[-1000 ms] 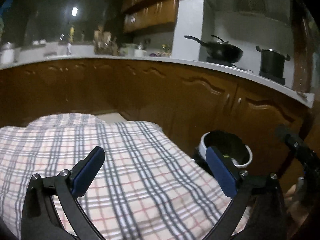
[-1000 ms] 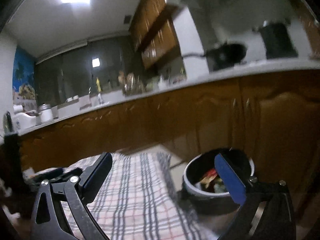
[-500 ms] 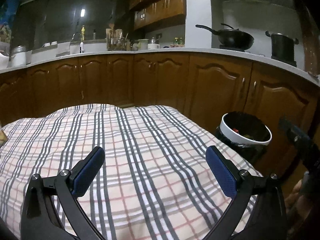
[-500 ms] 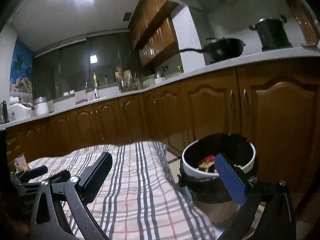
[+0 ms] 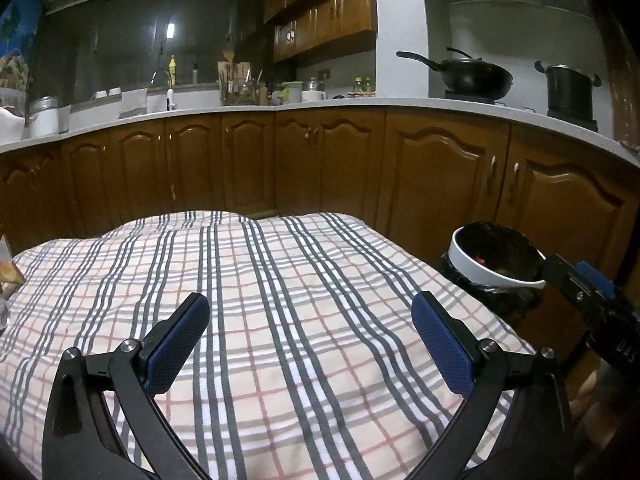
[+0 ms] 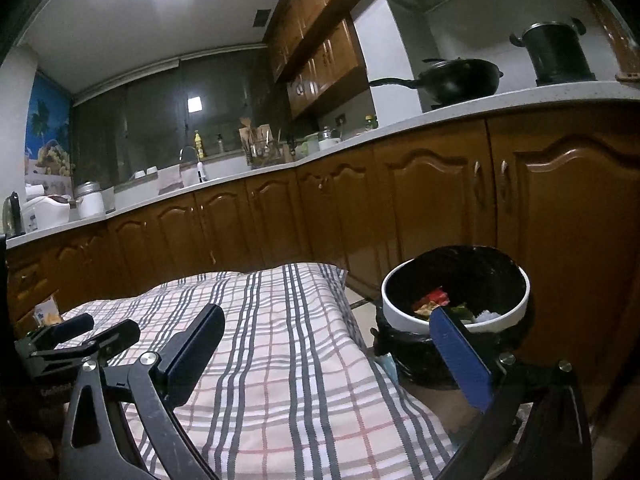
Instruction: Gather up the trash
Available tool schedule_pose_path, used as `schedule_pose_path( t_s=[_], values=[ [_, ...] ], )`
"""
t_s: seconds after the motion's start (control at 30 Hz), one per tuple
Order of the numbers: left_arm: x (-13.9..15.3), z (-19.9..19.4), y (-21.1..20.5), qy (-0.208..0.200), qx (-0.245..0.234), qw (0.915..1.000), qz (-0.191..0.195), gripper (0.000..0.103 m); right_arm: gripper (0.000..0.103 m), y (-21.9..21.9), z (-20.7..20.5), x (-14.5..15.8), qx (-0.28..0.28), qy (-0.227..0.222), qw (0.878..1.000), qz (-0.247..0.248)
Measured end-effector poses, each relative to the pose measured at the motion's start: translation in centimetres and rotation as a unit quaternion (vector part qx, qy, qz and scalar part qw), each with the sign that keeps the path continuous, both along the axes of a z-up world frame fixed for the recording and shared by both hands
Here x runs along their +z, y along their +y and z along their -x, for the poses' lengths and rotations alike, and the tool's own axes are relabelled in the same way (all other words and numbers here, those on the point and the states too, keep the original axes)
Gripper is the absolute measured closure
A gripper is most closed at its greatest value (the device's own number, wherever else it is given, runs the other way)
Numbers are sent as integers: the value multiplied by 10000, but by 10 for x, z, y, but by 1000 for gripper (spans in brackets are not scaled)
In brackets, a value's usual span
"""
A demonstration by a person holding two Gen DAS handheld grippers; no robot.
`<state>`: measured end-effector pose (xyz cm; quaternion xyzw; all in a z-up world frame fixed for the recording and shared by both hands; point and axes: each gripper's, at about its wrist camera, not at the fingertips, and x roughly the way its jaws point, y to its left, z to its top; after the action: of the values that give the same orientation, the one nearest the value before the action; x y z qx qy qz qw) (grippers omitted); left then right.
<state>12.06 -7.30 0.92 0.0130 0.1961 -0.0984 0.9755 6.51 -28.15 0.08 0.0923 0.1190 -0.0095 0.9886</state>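
Note:
My left gripper [image 5: 310,310] hangs open over a table covered in a plaid cloth [image 5: 280,272], nothing between its blue pads. My right gripper [image 6: 326,316] is open too and empty, at the table's right edge. Right of the table on the floor stands a white-rimmed trash bin [image 6: 394,308] with a black liner. Inside lie a red wrapper [image 6: 436,296] and other scraps. In the left wrist view the bin [image 5: 460,252] sits at the right, with the right gripper [image 5: 576,276] just beside it. The left gripper [image 6: 100,330] shows at the left of the right wrist view.
A small packet [image 5: 8,268] lies at the table's far left edge, and the right wrist view shows a packet [image 6: 46,312] there too. Brown kitchen cabinets [image 5: 320,168] run behind the table and bin. On the counter above stand a wok [image 5: 472,74] and a pot [image 5: 568,88].
Both views have levelled out and pulled back from the cabinets. The bin now shows more fully and further right. Both grippers stayed open and empty.

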Motion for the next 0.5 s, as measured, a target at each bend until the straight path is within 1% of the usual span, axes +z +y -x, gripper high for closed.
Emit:
schedule_pose_path(
  t_s=[0.13, 0.5],
  values=[
    [1, 2, -2, -67, 31, 10000, -51, 0, 0, -1, -1, -1, 2, 43, 10000, -16],
    [1, 1, 0, -35, 88, 9999, -51, 0, 0, 0, -3, 0, 31, 83, 10000, -46]
  ],
)
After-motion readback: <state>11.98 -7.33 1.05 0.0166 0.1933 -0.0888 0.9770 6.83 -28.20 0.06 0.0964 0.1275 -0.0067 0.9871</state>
